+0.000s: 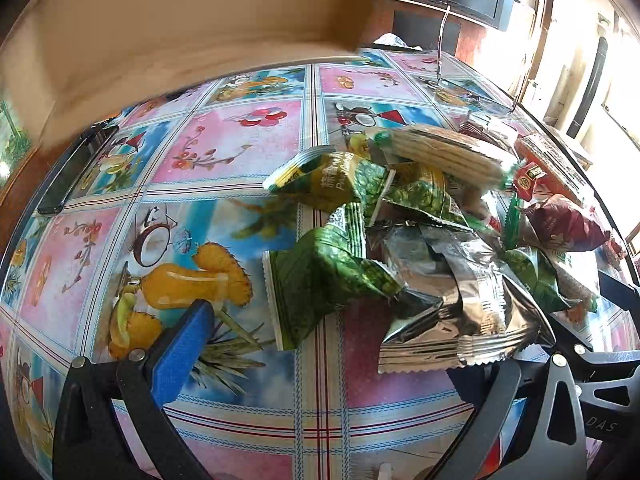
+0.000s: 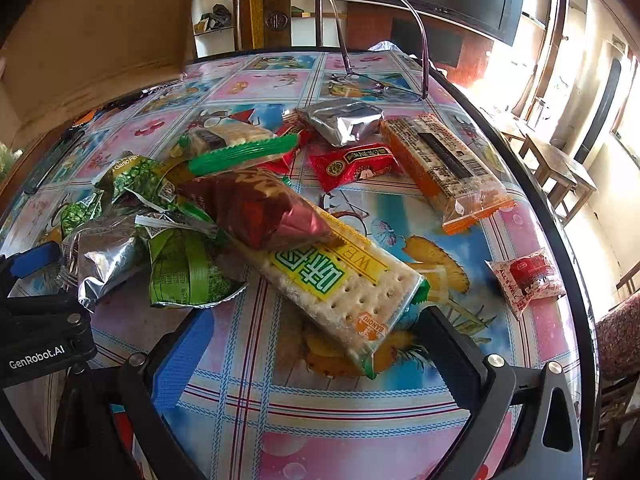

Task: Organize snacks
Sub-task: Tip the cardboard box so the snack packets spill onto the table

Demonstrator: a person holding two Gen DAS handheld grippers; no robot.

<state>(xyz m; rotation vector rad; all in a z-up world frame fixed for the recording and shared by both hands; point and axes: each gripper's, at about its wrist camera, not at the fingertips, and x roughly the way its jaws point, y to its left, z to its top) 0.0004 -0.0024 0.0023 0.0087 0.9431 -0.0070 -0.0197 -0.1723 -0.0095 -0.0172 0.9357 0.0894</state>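
- Left wrist view: the left claw [image 1: 360,344] stands wide and holds nothing. Its blue finger [image 1: 182,354] shows at the near left, while the other side is hidden behind a silver packet [image 1: 448,308], so the spread looks set to take in the near edge of the heap.
- The snacks lie in a loose heap on the right half of the tabletop [image 1: 224,148]. Green pea bags [image 1: 328,276] are tumbled over each other, and a ridged wafer pack [image 1: 448,152] rests on top at the far side. They seem dumped, not sorted.
- A cardboard box [image 1: 180,32] stands at the far left, probably where the snacks belong.
- Right wrist view: the right claw [image 2: 316,356] is also wide and empty. Its fingers flank the near end of a long cracker pack [image 2: 340,284] without touching it, which I take as lining up for a grip.
- A dark red bag [image 2: 256,208] lies across the pack's far end and may slide off if the pack is lifted.
- An orange bar [image 2: 444,168], a red pouch [image 2: 356,164] and a small red-and-white packet [image 2: 528,276] lie apart to the right, easy to take singly.
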